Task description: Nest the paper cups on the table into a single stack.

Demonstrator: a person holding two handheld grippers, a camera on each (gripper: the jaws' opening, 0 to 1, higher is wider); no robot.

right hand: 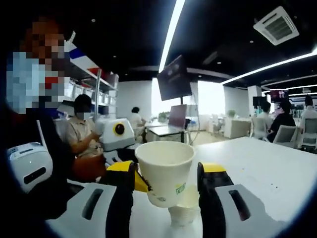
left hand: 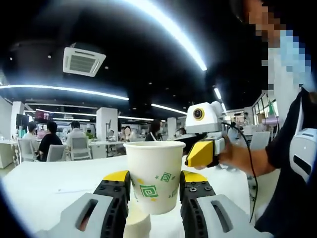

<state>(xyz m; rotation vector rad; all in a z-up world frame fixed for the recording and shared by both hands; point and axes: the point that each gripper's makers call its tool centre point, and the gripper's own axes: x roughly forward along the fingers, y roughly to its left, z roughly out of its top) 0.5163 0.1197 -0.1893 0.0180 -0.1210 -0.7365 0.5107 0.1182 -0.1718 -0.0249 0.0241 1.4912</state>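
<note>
Two paper cups appear: we see the left gripper point(left hand: 155, 191) clamped on the printed paper cup point(left hand: 154, 174) above a lower cup point(left hand: 137, 225). Our right gripper point(right hand: 166, 186) brackets that cup, contact unclear, over the white table point(right hand: 267, 168).

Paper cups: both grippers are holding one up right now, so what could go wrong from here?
1. The left gripper holds its printed cup over an upturned cup on the table; lowering it could topple that one.
2. The right gripper holds its cup tilted, so nesting may jam.
</note>
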